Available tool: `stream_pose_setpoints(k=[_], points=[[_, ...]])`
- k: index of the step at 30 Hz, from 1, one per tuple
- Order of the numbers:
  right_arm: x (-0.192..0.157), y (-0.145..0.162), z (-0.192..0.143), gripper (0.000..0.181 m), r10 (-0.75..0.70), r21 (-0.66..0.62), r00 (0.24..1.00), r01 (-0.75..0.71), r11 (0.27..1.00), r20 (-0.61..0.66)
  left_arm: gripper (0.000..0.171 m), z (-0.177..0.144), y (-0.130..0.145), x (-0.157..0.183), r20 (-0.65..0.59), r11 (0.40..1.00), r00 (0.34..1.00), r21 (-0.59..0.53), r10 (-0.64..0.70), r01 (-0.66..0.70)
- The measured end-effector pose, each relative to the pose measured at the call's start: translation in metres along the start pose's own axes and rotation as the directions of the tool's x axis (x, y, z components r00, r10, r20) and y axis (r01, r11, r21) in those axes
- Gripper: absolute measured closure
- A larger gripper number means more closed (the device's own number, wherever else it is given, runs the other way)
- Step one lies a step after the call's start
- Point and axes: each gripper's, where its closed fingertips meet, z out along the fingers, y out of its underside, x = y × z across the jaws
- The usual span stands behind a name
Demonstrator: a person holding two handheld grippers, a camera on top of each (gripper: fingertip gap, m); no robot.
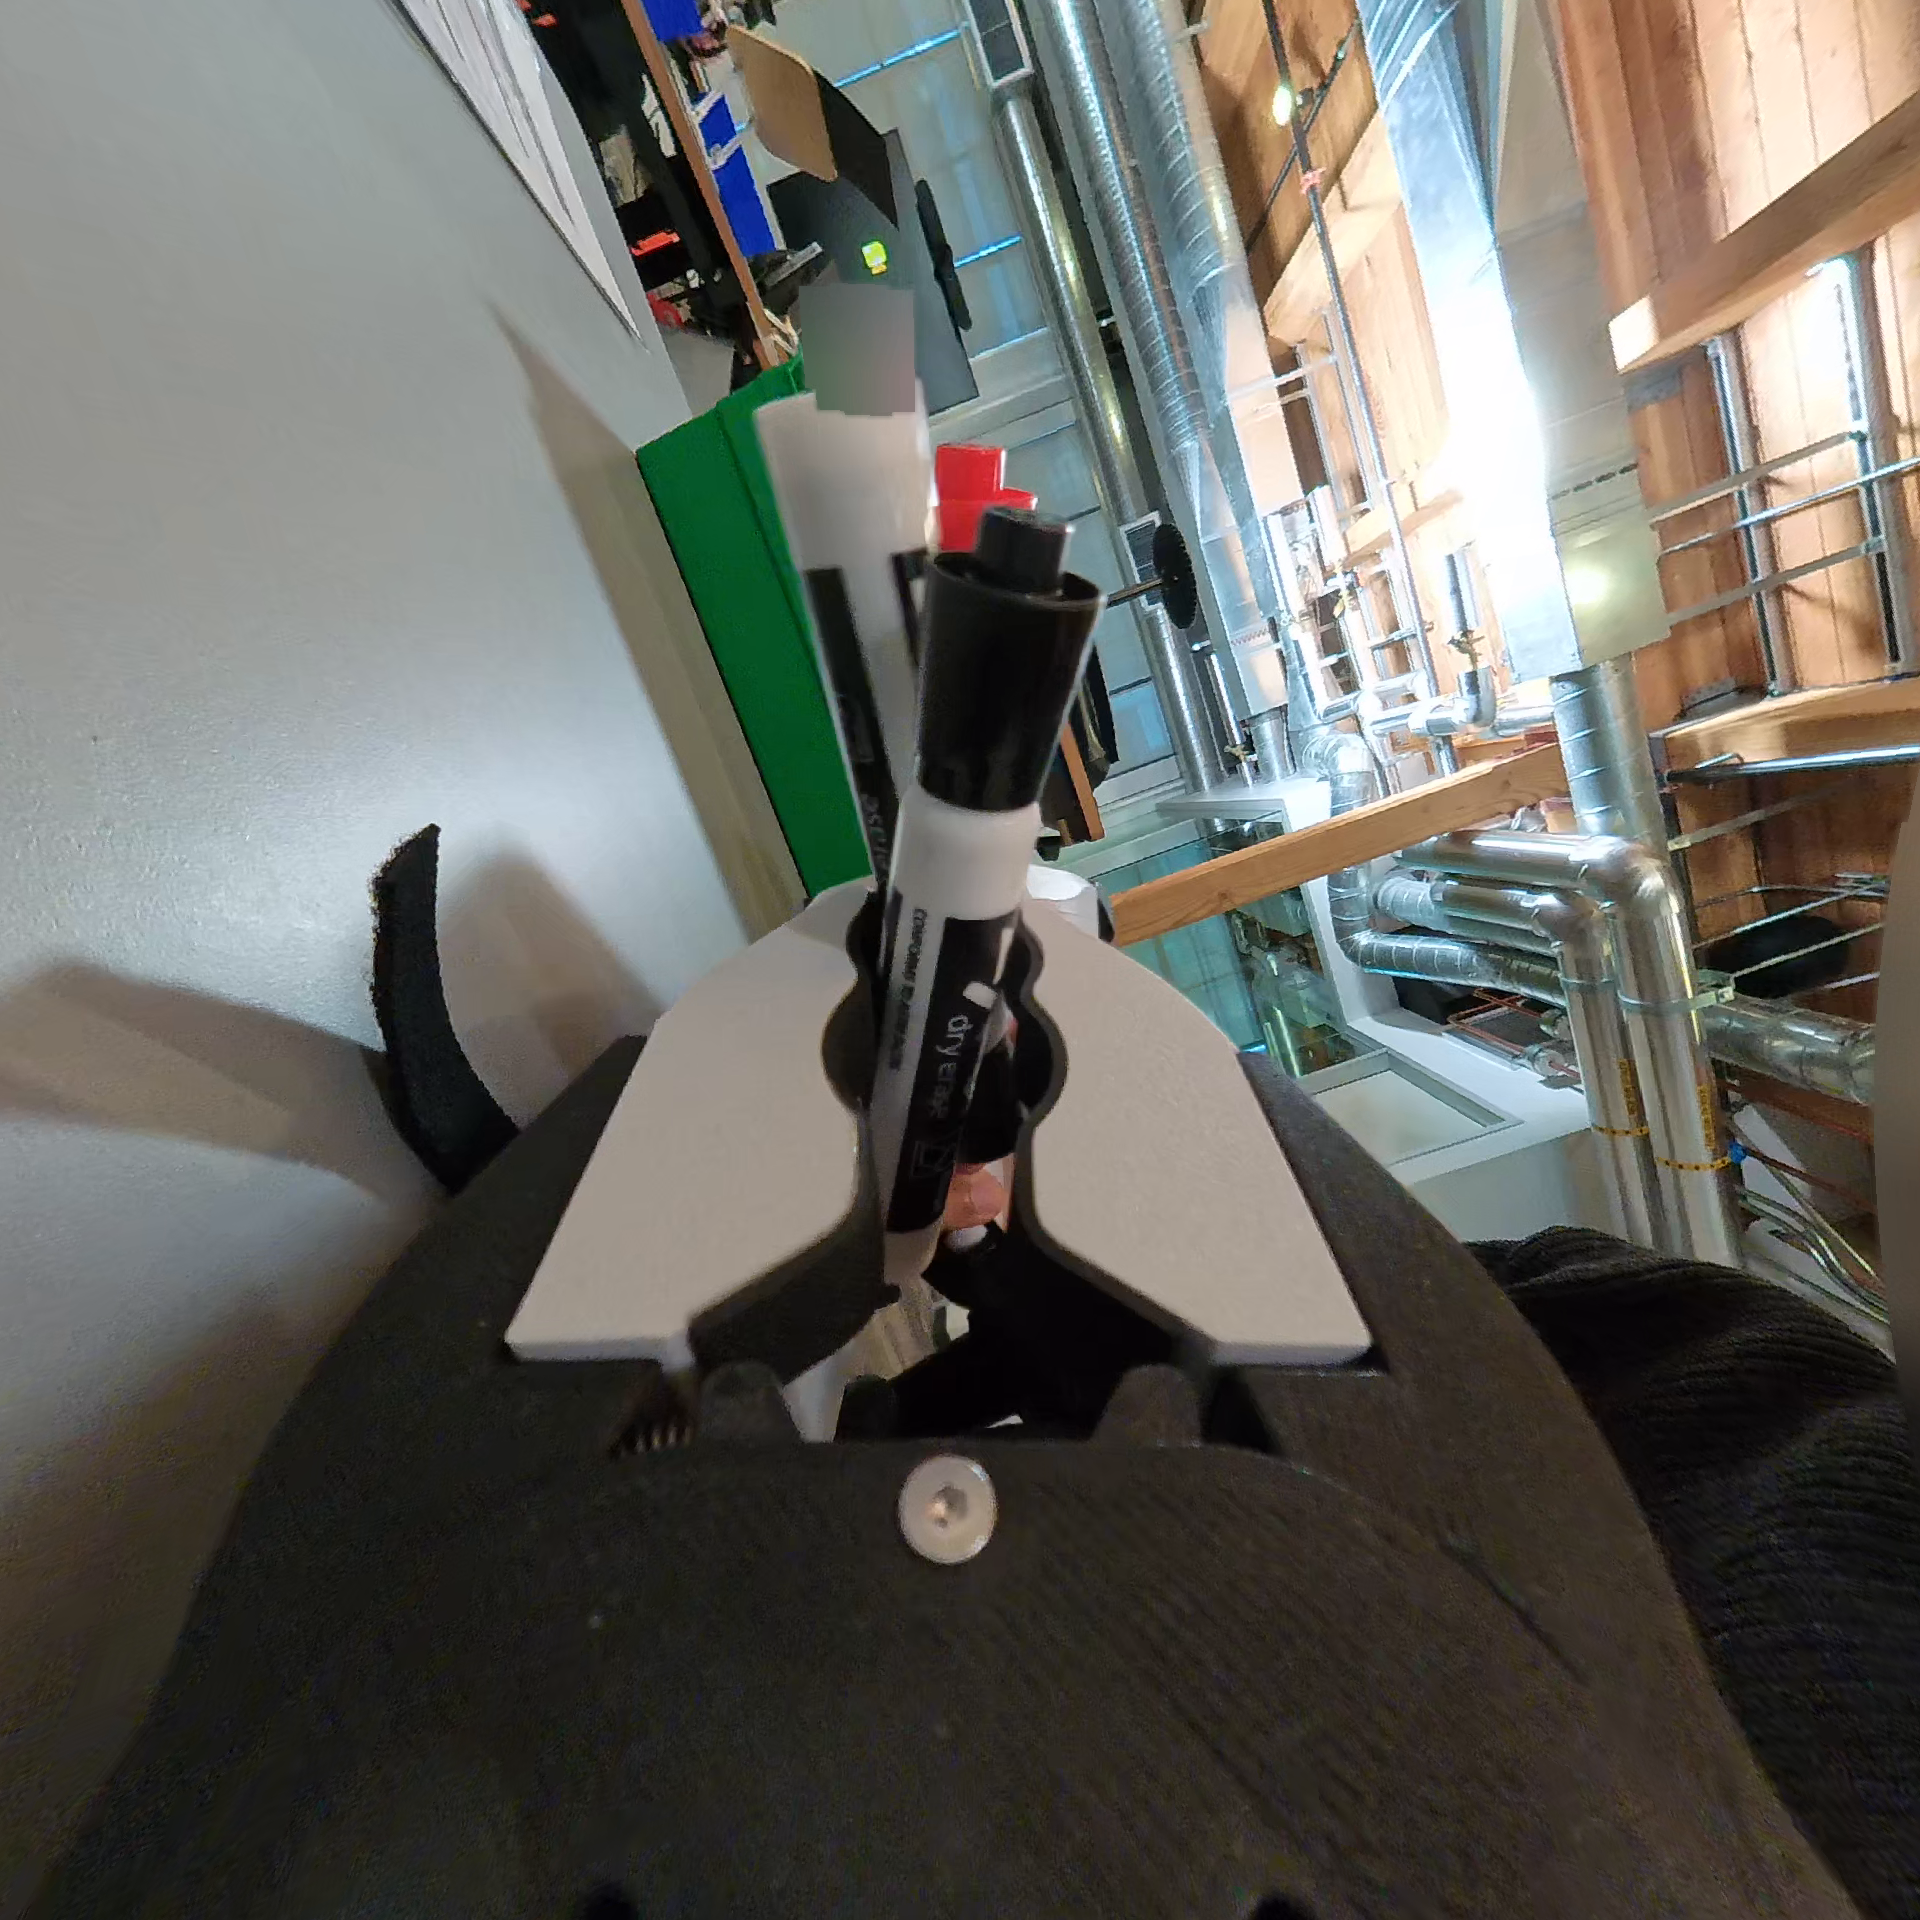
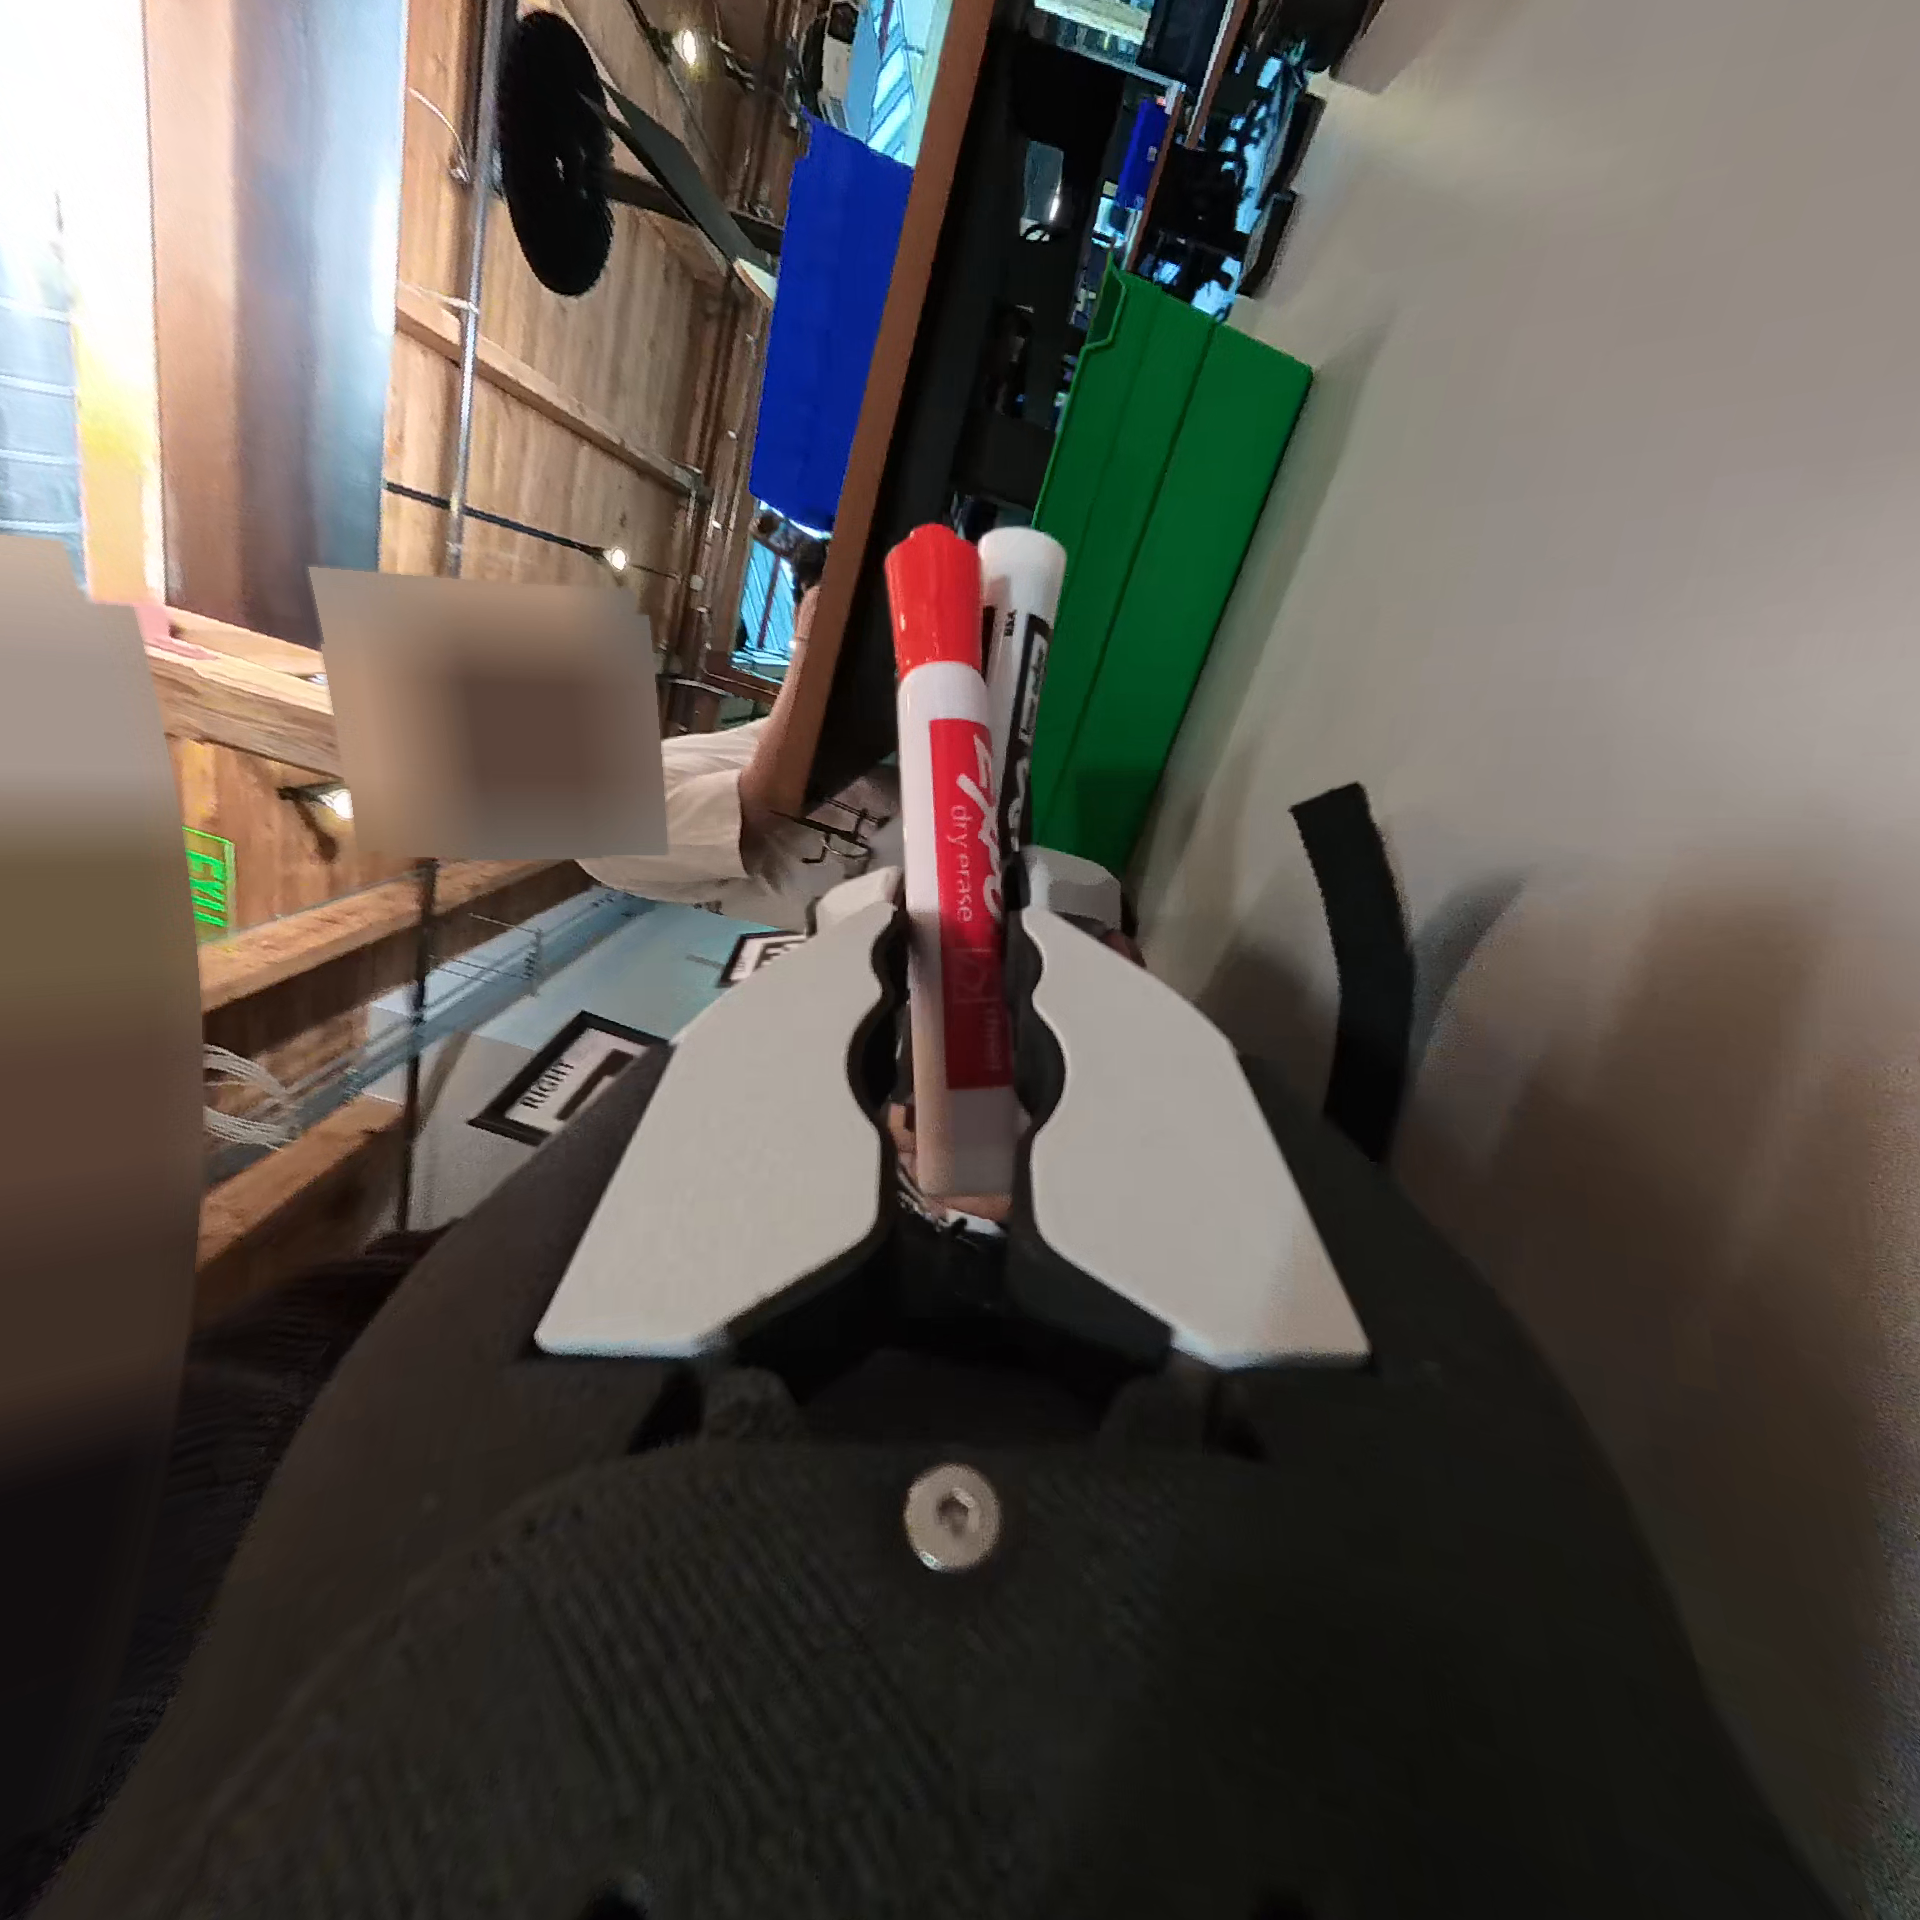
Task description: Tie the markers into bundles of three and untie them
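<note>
My left tool (image 1: pixel 940 1049) is clamped on a black-capped dry-erase marker with a white barrel and black label (image 1: pixel 961 935), which stands up out of the scalloped gap between the two pale grey fingers (image 1: pixel 717 1164). Its glossy black cap points up and away from me, with the stubby end of the cap in sharp view. Behind it rises a second marker with a white barrel and black label panel (image 1: pixel 847 540), its upper end partly lost under a blur patch, and the red cap of a third marker (image 1: pixel 971 483) peeks out between the two. The three sit close together, fanned slightly apart at the top. A black fabric strap (image 1: pixel 421 987) curls up to the left of the tool, beside the white table (image 1: pixel 260 520).

My right tool (image 2: pixel 956 1039) is closed on a red-capped dry-erase marker with a white barrel and red label (image 2: pixel 951 831), held nearly straight along the fingers. Touching it on the right is the rounded white end of the black-labelled marker (image 2: pixel 1023 623), lying parallel. The same black strap (image 2: pixel 1361 966) arcs up to the right of the tool. A green plastic bin (image 2: pixel 1164 582) lies on the table (image 2: pixel 1610 520) behind the markers. I cannot tell whether the strap is wrapped around the bundle.
</note>
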Motion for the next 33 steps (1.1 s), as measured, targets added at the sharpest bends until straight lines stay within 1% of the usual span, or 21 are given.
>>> stream_pose_setpoints(k=[3,9,14,16,17,18,19,21,22,24,26,27,31,32,33], points=[[-0.001,-0.004,-0.002,0.163,-0.031,0.012,0.999,0.031,0.999,-0.016,0.153,0.000,-0.001,-0.001,0.016,1.000,1.000,0.000,0.009,-0.009],[-0.002,-0.017,-0.011,0.163,-0.037,0.066,0.999,0.037,0.997,-0.001,0.153,-0.001,-0.002,-0.003,0.029,1.000,0.999,0.003,0.016,-0.016],[-0.004,-0.018,-0.012,0.163,-0.099,0.062,0.995,0.100,0.993,-0.024,0.153,-0.005,-0.009,-0.002,0.027,0.999,0.999,0.027,0.021,-0.022],[-0.015,-0.022,-0.012,0.163,-0.149,0.091,0.989,0.148,0.985,0.014,0.153,-0.007,-0.014,-0.002,0.026,0.999,0.999,0.043,0.023,-0.024],[-0.027,-0.028,-0.014,0.163,-0.191,0.143,0.980,0.182,0.973,0.052,0.153,-0.008,-0.016,-0.001,0.024,0.998,0.999,0.052,0.022,-0.023],[-0.041,-0.036,-0.019,0.164,-0.256,0.213,0.964,0.234,0.948,0.079,0.153,-0.010,-0.019,-0.001,0.020,0.998,1.000,0.061,0.015,-0.016],[-0.055,-0.044,-0.025,0.164,-0.344,0.284,0.936,0.310,0.907,0.079,0.152,-0.011,-0.021,-0.001,0.011,0.998,1.000,0.070,0.000,-0.001],[-0.080,-0.055,-0.039,0.164,-0.537,0.369,0.843,0.498,0.785,0.003,0.152,-0.013,-0.025,-0.001,-0.006,0.996,0.999,0.086,-0.034,0.035],[-0.087,-0.058,-0.044,0.164,-0.610,0.373,0.789,0.588,0.718,-0.068,0.153,-0.014,-0.026,-0.002,-0.013,0.994,0.999,0.093,-0.048,0.049],[-0.089,-0.065,-0.052,0.164,-0.700,0.324,0.668,0.740,0.589,-0.253,0.153,-0.014,-0.027,-0.002,-0.019,0.993,0.998,0.096,-0.064,0.065],[-0.081,-0.074,-0.063,0.164,-0.716,0.250,0.538,0.843,0.477,-0.446,0.153,-0.014,-0.026,-0.002,-0.022,0.993,0.998,0.094,-0.063,0.065],[-0.078,-0.075,-0.065,0.164,-0.713,0.228,0.506,0.861,0.455,-0.486,0.153,-0.014,-0.026,-0.001,-0.023,0.994,0.998,0.091,-0.059,0.061],[-0.076,-0.067,-0.057,0.164,-0.727,0.201,0.522,0.850,0.487,-0.445,0.152,-0.011,-0.023,0.001,-0.024,0.996,0.999,0.073,-0.049,0.050],[-0.072,-0.066,-0.056,0.164,-0.730,0.171,0.504,0.858,0.484,-0.462,0.152,-0.011,-0.022,0.001,-0.026,0.996,0.998,0.072,-0.051,0.053],[-0.067,-0.067,-0.055,0.163,-0.735,0.123,0.468,0.872,0.473,-0.492,0.153,-0.011,-0.022,0.001,-0.029,0.996,0.998,0.071,-0.053,0.055]])
